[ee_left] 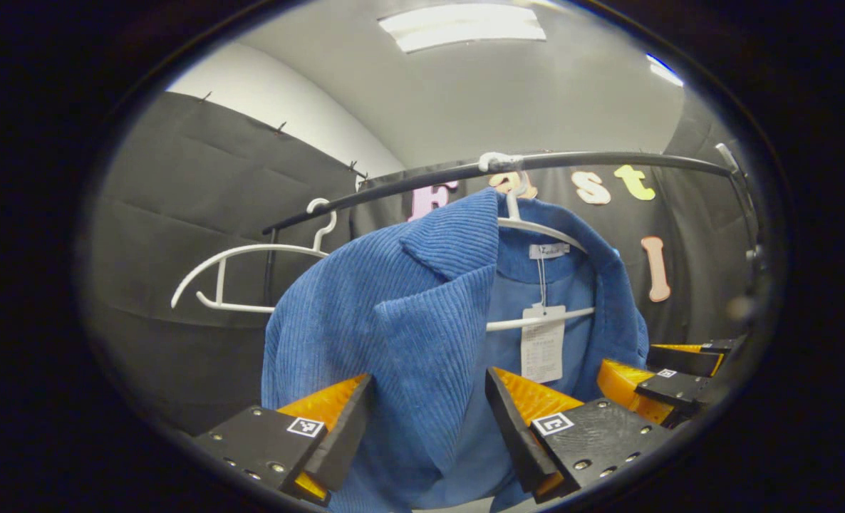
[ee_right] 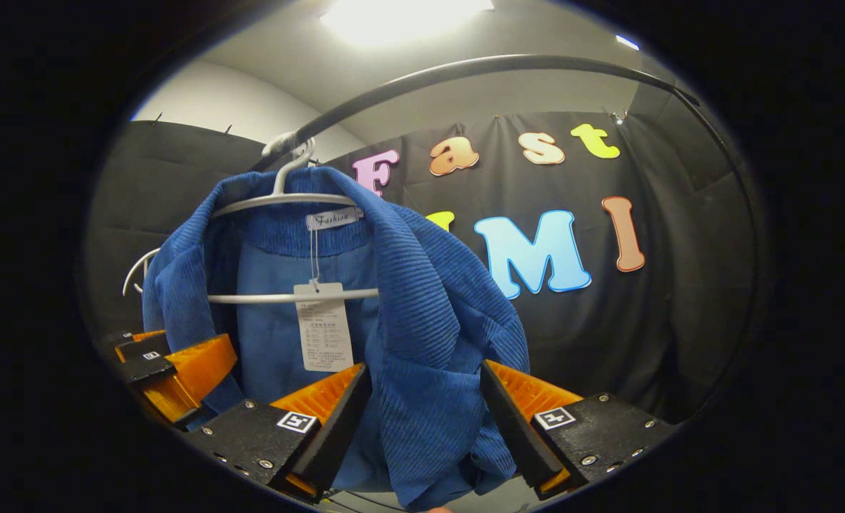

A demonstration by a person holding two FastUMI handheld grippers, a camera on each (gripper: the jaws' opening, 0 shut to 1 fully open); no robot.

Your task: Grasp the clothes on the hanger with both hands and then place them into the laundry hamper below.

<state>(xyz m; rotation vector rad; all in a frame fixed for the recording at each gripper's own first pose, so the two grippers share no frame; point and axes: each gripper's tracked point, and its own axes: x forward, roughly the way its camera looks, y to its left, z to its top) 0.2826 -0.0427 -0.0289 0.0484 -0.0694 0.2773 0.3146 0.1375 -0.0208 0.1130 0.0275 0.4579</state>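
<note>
A blue corduroy jacket (ee_left: pixel 422 313) hangs on a white hanger (ee_left: pixel 536 228) hooked over a black rail (ee_left: pixel 608 159). In my left gripper view, my left gripper (ee_left: pixel 429 420) is spread wide, one front panel of the jacket between its fingers; I cannot tell whether they touch it. At 3 o'clock sits my right gripper (ee_left: pixel 661 377). In the right gripper view it is likewise spread around the other panel. An empty white hanger (ee_left: pixel 251 271) hangs at 9 o'clock. A paper tag (ee_right: pixel 325 326) dangles from the collar.
</note>
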